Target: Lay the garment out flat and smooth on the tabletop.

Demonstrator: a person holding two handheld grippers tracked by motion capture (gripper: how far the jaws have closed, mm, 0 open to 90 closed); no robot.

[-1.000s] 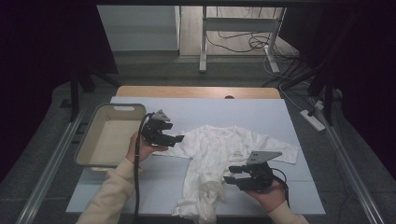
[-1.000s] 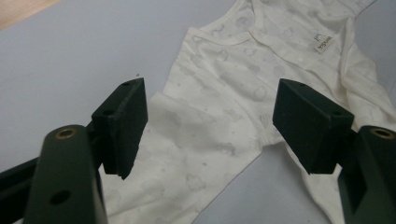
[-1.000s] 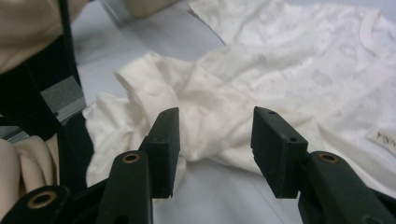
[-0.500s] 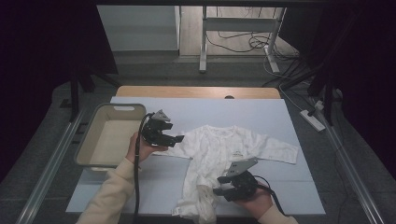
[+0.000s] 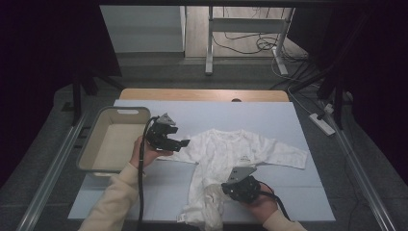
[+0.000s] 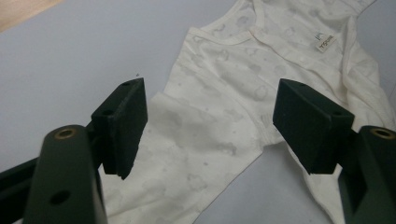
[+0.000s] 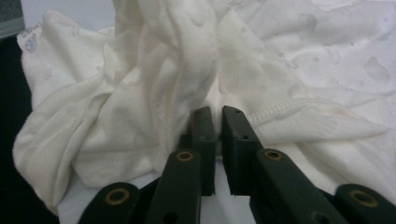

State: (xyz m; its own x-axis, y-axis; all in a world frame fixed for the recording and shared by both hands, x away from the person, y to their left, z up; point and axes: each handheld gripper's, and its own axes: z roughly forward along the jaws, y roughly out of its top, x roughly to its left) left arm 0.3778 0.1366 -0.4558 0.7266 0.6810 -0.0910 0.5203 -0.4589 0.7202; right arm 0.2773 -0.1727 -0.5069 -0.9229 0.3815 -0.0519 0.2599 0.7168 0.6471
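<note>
A white baby garment (image 5: 231,154) lies spread on the pale sheet (image 5: 269,115), its lower end bunched up near the front edge. My left gripper (image 5: 180,143) hovers open over the garment's left sleeve; in the left gripper view the jaws (image 6: 210,126) stand wide apart above the cloth (image 6: 224,107), touching nothing. My right gripper (image 5: 226,188) sits low at the bunched end. Its jaws have just been closing, and in the right gripper view they (image 7: 217,116) stand almost together with a fold of the crumpled cloth (image 7: 140,93) pinched at their tips.
A beige bin (image 5: 91,149) stands at the table's left side, beside the left hand. The wooden table edge (image 5: 202,95) shows behind the sheet. A power strip (image 5: 321,122) and cables lie on the floor at the right.
The right gripper moved left and down to the bunched end of the garment and closed its jaws on the cloth. The left gripper stayed where it was, open.
</note>
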